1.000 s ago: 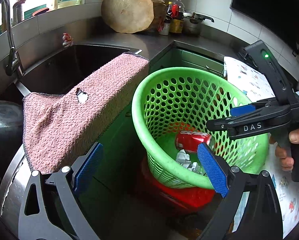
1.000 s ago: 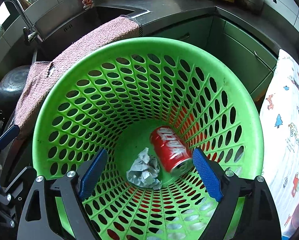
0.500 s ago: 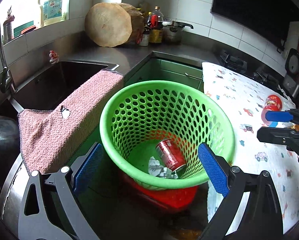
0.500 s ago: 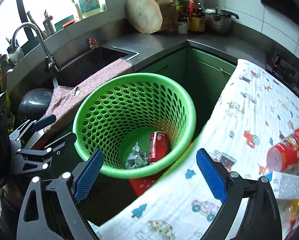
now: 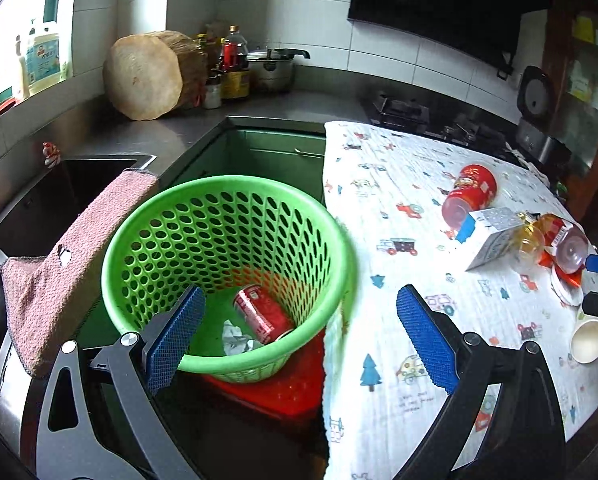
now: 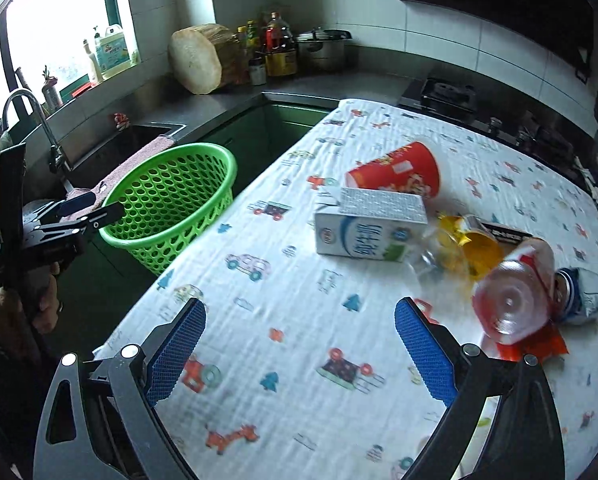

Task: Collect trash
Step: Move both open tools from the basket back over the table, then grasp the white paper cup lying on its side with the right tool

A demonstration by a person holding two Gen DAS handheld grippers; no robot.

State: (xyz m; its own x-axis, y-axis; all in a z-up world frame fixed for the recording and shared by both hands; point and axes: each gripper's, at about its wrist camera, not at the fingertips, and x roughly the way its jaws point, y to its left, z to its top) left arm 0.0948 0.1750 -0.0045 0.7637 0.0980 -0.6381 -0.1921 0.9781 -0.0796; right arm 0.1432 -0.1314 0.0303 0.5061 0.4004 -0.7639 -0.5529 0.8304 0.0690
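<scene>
From the left wrist: the left tongs are apart and hold nothing. Right in front sits the green basket, with a red can and crumpled paper already inside.

From the right wrist: the right tongs are apart, empty too. Ahead on the counter wait a milk carton, red cup and clear bottle. Much trash is left.

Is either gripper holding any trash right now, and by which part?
Nothing is held: the left gripper and the right gripper are both open and empty.
</scene>
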